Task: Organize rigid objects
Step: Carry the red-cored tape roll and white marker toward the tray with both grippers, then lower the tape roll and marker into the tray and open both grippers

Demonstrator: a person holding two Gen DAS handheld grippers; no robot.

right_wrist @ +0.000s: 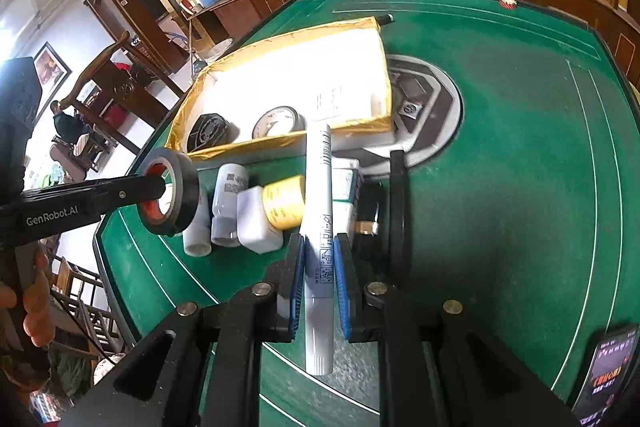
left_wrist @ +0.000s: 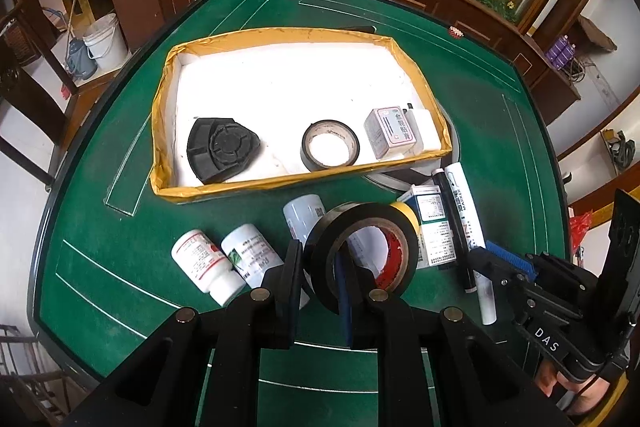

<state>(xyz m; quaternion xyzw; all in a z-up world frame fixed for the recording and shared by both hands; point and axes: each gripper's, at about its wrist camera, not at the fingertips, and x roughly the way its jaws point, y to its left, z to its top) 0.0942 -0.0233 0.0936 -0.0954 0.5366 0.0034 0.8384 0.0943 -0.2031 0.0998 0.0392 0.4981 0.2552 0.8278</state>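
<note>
gripping a black tape roll (left_wrist: 362,259) by one side of its ring, the left gripper (left_wrist: 318,279) is closed on the wall of the roll, with one finger outside and the other through the hole, and the roll is carried above the clutter on the green table (left_wrist: 120,247). a white marker (right_wrist: 320,247) is clamped between the blue pads of the right gripper (right_wrist: 319,279), held near its lower half so that most of its length sticks out ahead. the box (left_wrist: 280,183) with yellow taped walls lies just beyond, and a black part (left_wrist: 222,149), a second tape roll (left_wrist: 330,146) and a small carton (left_wrist: 386,133) are already inside it. several bottles (left_wrist: 204,263) and a yellow-capped one (right_wrist: 285,202) are left on the table between the grippers and the box. the tape could be swung or twisted out, since only a thin wall is pinched. the marker could be tipped in the pads if its tip is caught on the near wall of the box. the two grippers are close together, so a clash could be caused if both are brought to the box at once, and the bottles could be knocked if either is lowered too soon.
</note>
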